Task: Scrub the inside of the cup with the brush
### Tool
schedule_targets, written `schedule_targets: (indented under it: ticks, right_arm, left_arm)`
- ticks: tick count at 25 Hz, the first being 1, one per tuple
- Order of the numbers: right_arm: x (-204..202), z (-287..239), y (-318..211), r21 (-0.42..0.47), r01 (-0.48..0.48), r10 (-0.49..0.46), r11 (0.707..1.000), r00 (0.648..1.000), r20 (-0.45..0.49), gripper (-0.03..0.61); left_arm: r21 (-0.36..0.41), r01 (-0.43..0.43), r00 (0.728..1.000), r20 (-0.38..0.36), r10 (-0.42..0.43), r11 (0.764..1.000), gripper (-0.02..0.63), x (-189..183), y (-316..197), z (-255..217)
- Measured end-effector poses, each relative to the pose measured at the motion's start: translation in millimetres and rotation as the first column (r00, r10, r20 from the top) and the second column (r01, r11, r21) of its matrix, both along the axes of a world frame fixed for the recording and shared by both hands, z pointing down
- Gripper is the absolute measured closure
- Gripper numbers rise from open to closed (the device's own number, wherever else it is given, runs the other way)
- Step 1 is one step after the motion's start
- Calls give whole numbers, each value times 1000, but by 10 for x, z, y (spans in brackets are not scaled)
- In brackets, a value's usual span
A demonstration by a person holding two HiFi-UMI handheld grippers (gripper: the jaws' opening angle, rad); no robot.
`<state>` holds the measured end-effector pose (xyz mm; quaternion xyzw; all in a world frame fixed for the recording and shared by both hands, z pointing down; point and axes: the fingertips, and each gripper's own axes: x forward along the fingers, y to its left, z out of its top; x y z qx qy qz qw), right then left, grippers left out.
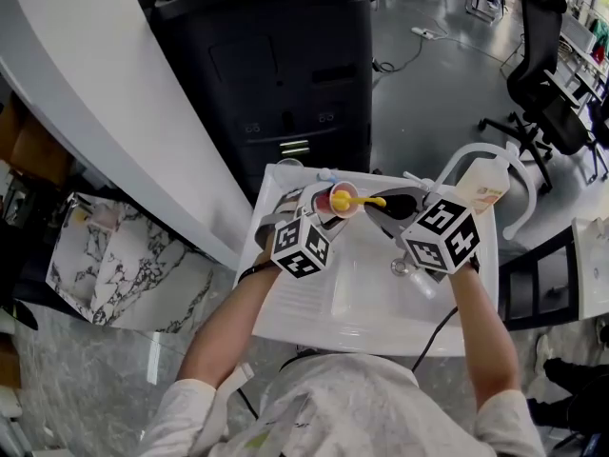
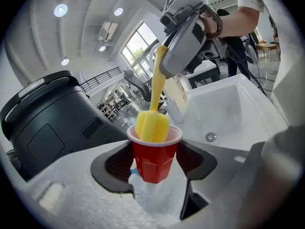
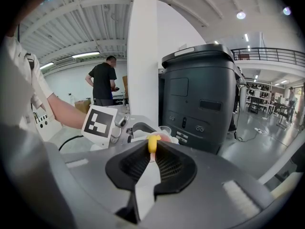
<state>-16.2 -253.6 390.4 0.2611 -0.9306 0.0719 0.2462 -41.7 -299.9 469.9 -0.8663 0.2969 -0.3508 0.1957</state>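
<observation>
Since the red cup (image 2: 155, 151) is clamped only by its lower walls between the jaws of the left gripper (image 2: 155, 168), it could be crushed or tipped out of the grip if the brush (image 2: 152, 125) is driven down too hard; the same could be caused by a sideways shove of the sponge head against the rim. Were the thin yellow handle allowed to twist in the right gripper (image 3: 151, 159), the scrubbing force would be lost. The left jaws are held moderately wide, with both pads pressed on the cup's sides and its mouth above them. The right jaws are drawn narrow and closed on the handle just at their tips. The sponge head is seated in the cup's mouth, partly above the rim. Beyond and below the left jaws the white sink (image 2: 228, 109) is seen, its drain (image 2: 210, 137) well apart from the cup
</observation>
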Motion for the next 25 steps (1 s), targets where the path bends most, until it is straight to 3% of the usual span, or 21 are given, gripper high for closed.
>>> schedule_targets:
  ticks: [25]
  right_arm:
    - [231, -13, -190, -46, -41, 43, 998, 998, 52, 545]
  left_arm:
    - [46, -15, 1000, 16, 14, 999, 331, -46, 25, -25]
